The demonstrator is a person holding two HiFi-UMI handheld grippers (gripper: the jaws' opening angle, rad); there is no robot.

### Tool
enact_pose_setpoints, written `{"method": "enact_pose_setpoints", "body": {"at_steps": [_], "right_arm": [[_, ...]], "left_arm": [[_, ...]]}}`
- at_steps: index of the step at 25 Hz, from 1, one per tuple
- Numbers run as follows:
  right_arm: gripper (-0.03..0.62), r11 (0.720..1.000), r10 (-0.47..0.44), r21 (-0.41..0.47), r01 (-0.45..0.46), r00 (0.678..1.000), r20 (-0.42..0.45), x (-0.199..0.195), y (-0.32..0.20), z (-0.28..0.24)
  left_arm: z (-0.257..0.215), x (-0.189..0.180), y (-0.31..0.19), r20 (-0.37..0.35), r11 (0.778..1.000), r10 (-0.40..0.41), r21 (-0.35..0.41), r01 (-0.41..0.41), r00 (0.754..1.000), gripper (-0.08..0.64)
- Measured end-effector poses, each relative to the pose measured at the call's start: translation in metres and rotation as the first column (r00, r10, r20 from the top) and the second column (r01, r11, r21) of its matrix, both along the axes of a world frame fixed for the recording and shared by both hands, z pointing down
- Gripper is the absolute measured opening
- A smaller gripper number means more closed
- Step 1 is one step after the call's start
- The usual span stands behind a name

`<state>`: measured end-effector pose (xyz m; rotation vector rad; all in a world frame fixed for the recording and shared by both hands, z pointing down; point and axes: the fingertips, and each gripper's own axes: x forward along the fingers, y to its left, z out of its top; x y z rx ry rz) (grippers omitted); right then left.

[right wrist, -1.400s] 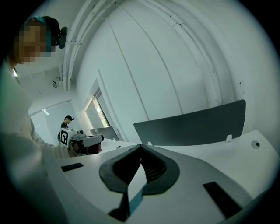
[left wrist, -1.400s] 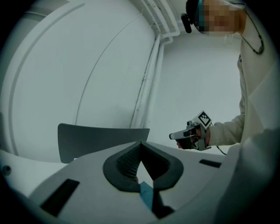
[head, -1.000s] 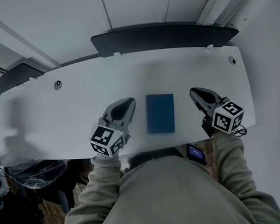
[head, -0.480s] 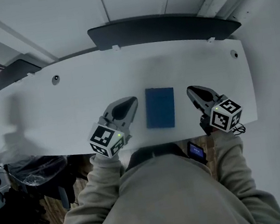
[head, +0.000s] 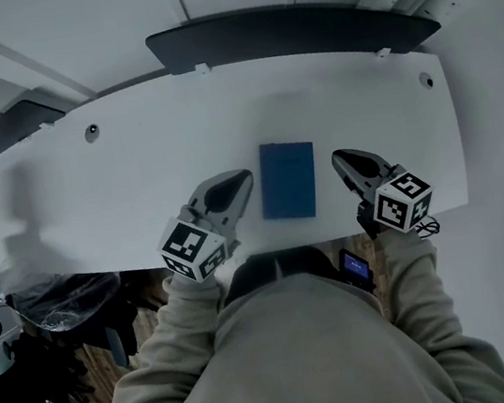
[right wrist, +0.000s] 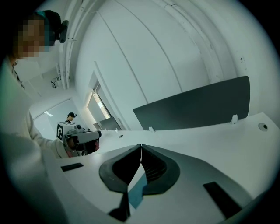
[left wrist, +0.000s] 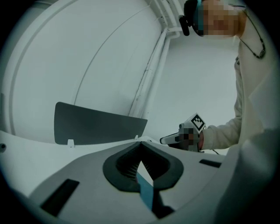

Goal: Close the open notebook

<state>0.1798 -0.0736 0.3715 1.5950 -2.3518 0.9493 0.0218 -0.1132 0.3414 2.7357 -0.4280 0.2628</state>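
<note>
We hold a left gripper (head: pixel 241 180) and a right gripper (head: pixel 340 158) over a white counter (head: pixel 114 170), each with its fingers pressed together on nothing. Between the two sets of fingers, apart from both, lies a blue notebook (head: pixel 287 180), flat with its cover up. It appears already closed, so we judge that little or nothing is left to do.

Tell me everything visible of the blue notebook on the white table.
The notebook is a plain dark blue rectangle with a matte-looking cover. It is closed and lies flat on the white table, its long sides running away from the person. The left gripper and right gripper flank it without touching.
</note>
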Motion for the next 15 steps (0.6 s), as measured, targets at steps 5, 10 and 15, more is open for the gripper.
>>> {"method": "enact_pose_setpoints", "body": {"at_steps": [5, 10, 15], "right_arm": [[0.020, 0.999, 0.006, -0.041, -0.006, 1.000, 0.022, -0.007, 0.003, 0.024], [0.020, 0.997, 0.012, -0.082, -0.009, 0.999, 0.044, -0.012, 0.008, 0.048], [0.020, 0.991, 0.043, -0.132, -0.035, 0.998, 0.053, -0.006, 0.018, 0.078]], "left_arm": [[0.019, 0.007, 0.003, 0.023, 0.999, 0.040, -0.021, -0.039, 0.999, 0.003], [0.033, 0.010, 0.001, 0.015, 0.998, 0.044, -0.055, -0.043, 0.999, 0.003], [0.060, 0.017, 0.010, 0.028, 0.993, 0.058, -0.106, -0.055, 0.998, 0.003]]}}
